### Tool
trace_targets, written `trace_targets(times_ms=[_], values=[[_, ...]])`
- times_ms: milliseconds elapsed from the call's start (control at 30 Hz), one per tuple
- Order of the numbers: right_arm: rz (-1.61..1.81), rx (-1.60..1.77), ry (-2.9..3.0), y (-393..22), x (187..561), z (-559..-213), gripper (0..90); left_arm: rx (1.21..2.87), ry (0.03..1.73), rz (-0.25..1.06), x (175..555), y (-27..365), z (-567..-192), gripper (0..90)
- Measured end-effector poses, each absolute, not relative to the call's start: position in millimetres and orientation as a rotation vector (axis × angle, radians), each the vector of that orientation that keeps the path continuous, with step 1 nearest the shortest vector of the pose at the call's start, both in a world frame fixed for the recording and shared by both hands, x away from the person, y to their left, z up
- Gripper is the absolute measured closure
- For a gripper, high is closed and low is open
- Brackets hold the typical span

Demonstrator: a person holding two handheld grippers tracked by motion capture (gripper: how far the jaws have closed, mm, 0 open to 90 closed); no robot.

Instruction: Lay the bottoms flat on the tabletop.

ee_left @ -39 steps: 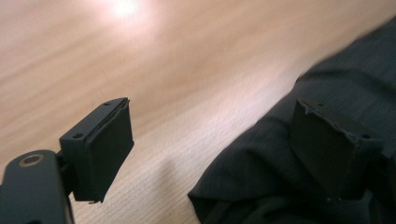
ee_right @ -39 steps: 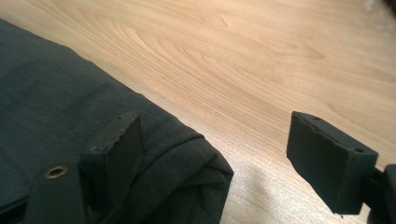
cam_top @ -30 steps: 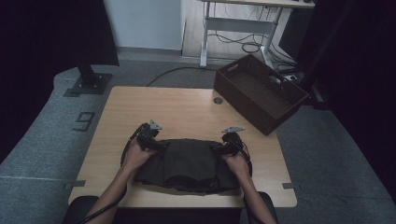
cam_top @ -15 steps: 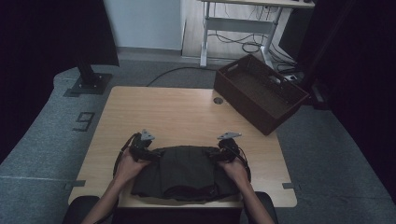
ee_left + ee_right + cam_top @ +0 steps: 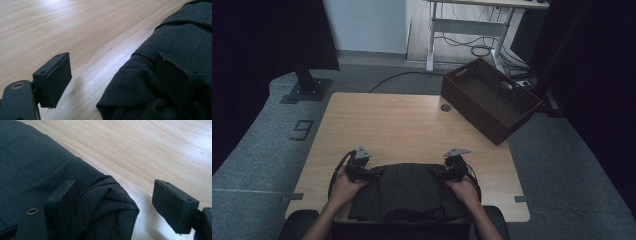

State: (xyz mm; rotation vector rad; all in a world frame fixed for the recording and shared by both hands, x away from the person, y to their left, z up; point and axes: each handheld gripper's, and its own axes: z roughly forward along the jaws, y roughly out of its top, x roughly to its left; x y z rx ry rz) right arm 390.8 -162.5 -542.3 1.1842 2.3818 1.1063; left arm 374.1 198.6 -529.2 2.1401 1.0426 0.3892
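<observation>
High view, left to right. The floor marking "9" (image 5: 302,131) lies at 9 o'clock of the tabletop (image 5: 412,125). The left gripper (image 5: 373,173) sits at the tabletop's 7 o'clock, held in the person's left hand (image 5: 344,186), its tips at the left edge of the dark folded garment (image 5: 409,192). The garment lies flat at the tabletop's 6 o'clock, against the near edge, between the 2 grippers. The right gripper (image 5: 438,172) sits at 5 o'clock, in the right hand (image 5: 462,189), its tips at the garment's right edge. A brown woven basket (image 5: 489,100) stands at the tabletop's 2 o'clock corner, overhanging the edge, well apart from the garment.

Left gripper view: the left gripper (image 5: 117,77) stands wide open; 1 jaw hovers over bare wood, the other rests on the garment's (image 5: 175,37) fold, with a corner of cloth between them, unpinched.

Right gripper view: the right gripper (image 5: 115,205) is likewise wide open; 1 jaw lies against the garment (image 5: 32,165), the other stands clear over wood, and a bunched corner sits between them, not clamped.
</observation>
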Motion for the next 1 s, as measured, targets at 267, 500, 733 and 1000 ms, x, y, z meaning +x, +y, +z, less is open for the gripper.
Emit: trace_targets(times_ms=[267, 500, 733, 1000], values=[[1.114, 1.175, 2.401, -164, 380, -542, 21.1, 2.134, 1.042, 0.373, 363, 199, -530, 14.7], [1.118, 1.174, 2.407, -164, 372, -542, 21.2, 2.138, 1.038, 0.362, 355, 200, -530, 14.7], [1.135, 1.179, 2.419, -166, 372, -540, 21.2, 2.127, 1.013, 0.357, 356, 202, -525, 14.5], [1.169, 1.192, 2.398, -175, 379, -528, 12.9, 2.065, 1.058, 0.396, 360, 226, -514, 10.5]])
